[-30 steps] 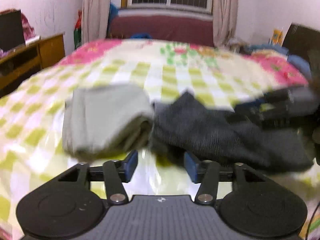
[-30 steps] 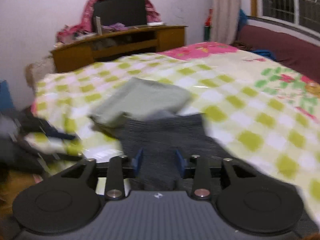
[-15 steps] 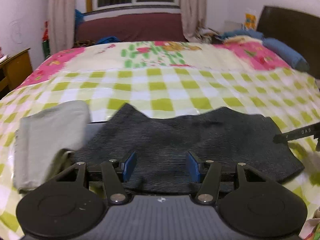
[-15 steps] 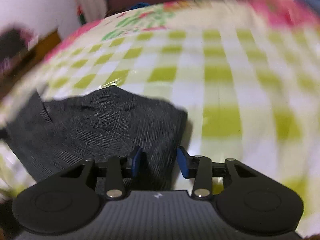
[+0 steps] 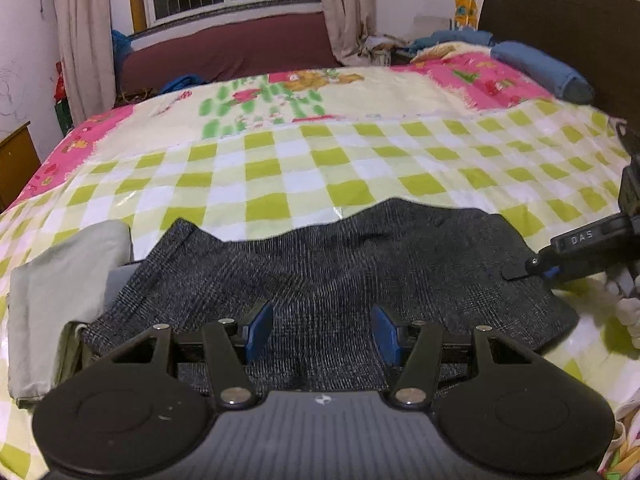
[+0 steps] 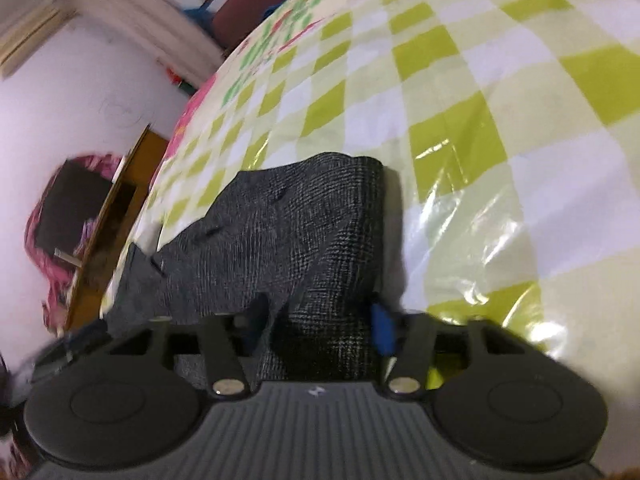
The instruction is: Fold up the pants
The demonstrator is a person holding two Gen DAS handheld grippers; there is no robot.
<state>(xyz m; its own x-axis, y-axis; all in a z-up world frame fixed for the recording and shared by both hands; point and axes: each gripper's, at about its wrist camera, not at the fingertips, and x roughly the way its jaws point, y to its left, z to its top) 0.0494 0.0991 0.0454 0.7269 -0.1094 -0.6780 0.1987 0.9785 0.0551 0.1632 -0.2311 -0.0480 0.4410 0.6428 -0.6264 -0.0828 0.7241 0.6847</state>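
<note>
Dark grey checked pants (image 5: pixel 340 256) lie spread across the near edge of the bed. My left gripper (image 5: pixel 322 334) is open, its blue pads either side of the cloth at the pants' near edge. My right gripper (image 6: pixel 320 332) is open over the pants' right end (image 6: pixel 304 232), with cloth bunched between its fingers. In the left wrist view the right gripper (image 5: pixel 544 266) reaches in from the right, its tip at the pants' right edge.
A folded light grey garment (image 5: pixel 60 284) lies left of the pants, partly under them. The bed has a green-checked plastic cover (image 5: pixel 304 168). A blue pillow (image 5: pixel 540 70) and dark headboard are at the far right; a wooden desk (image 6: pixel 116 216) stands beside the bed.
The left gripper turned right from the grey garment and now faces the pants squarely. The right gripper swung from the desk side to the pants' right end and tilted over it.
</note>
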